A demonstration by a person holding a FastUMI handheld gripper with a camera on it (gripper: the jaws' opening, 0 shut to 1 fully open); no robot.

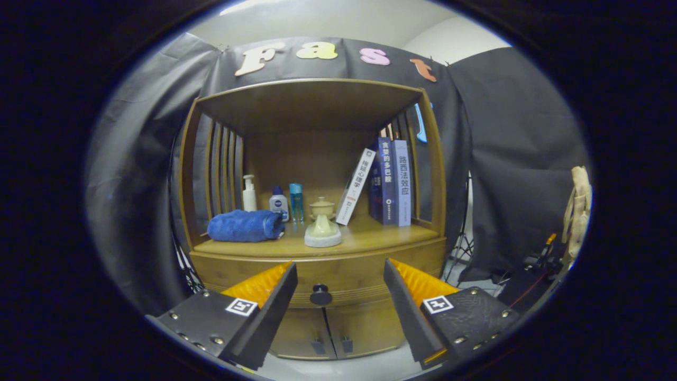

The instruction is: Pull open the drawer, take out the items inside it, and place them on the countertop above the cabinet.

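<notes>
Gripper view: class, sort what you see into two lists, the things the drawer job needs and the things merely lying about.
Needed for the job:
- drawer, shut
- drawer knob, ahead between the open fingers
- gripper
- countertop

Merely lying about:
- blue towel
- three bottles
- ceramic pot
- books
- lower cabinet doors

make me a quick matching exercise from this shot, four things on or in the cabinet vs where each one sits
Things:
1. blue towel
2. ceramic jar
3. books
4. drawer knob

Places:
A. upright at the countertop's right end
B. beyond the open gripper, centred between its fingers
C. rolled at the countertop's left
D. mid-countertop, near the front edge

Pairs: 1-C, 2-D, 3-A, 4-B
</notes>
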